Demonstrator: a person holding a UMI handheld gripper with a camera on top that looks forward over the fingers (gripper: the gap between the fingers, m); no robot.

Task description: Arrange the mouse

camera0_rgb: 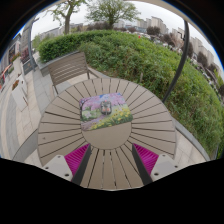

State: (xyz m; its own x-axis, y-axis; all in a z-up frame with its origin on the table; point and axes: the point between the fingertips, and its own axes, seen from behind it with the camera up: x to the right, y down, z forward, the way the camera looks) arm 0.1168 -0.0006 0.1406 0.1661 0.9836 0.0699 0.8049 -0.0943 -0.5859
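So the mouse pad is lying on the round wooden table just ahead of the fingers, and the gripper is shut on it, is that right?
Not quite. The gripper is open and holds nothing: its pink pads stand apart over the near part of the round wooden table. The mouse pad does lie on that table just ahead of the fingers, as the gripper view shows.

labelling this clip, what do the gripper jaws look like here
The gripper shows two dark, nearly black fingers, each with a bright magenta pad on its inner face. The jaws stand open, wide apart, with nothing between them but the slatted round wooden table. No cables, markings, hand or sleeve are visible.
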